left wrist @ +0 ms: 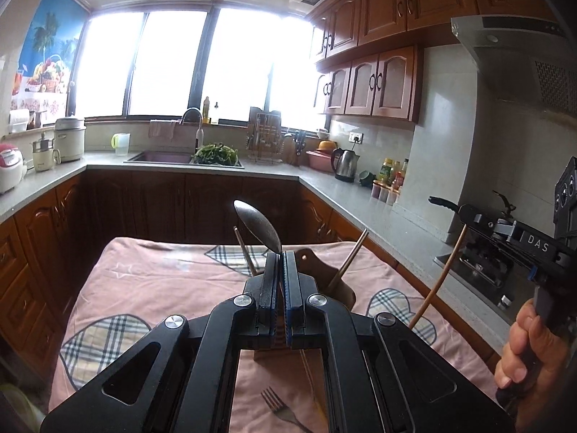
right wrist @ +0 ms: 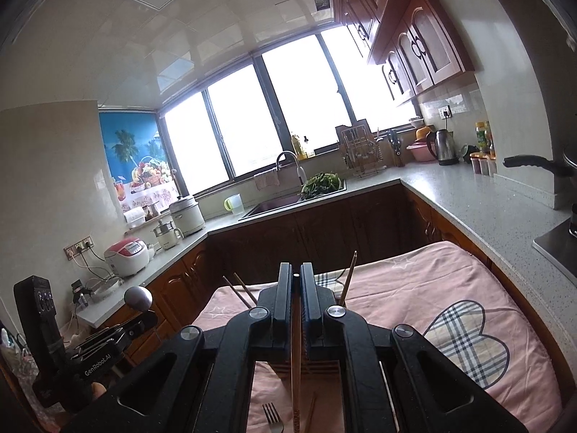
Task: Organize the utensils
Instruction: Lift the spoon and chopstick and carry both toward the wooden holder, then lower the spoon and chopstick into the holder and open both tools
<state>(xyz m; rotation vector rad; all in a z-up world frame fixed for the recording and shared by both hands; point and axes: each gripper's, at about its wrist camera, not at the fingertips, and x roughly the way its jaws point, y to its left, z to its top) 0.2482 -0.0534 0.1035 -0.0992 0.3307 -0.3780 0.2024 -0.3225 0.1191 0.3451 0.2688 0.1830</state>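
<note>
At the bottom centre of the left wrist view, the black left gripper [left wrist: 280, 254] fills the foreground with its jaws clenched on the thin handle of a grey metal spoon [left wrist: 258, 224], whose oval bowl rises just above the fingertips toward the middle of the frame. Just beyond the tips, a brown holder [left wrist: 317, 265] stands on the pink cloth with plaid hearts [left wrist: 151, 281], with brown wooden chopsticks [left wrist: 348, 263] leaning out of it to either side. A silver metal fork [left wrist: 279, 409] lies on the cloth at the bottom edge, under the gripper body. At the right edge, the black right gripper [left wrist: 465, 213] is held by a hand [left wrist: 523, 346] and grasps one long reddish-brown chopstick [left wrist: 438, 281] that slants down toward the cloth. In the right wrist view, the right gripper [right wrist: 296, 270] pinches that chopstick [right wrist: 296, 368] between its closed jaws at lower centre, the fork [right wrist: 272, 418] lying below, and the spoon [right wrist: 138, 297] shows at lower left.
</note>
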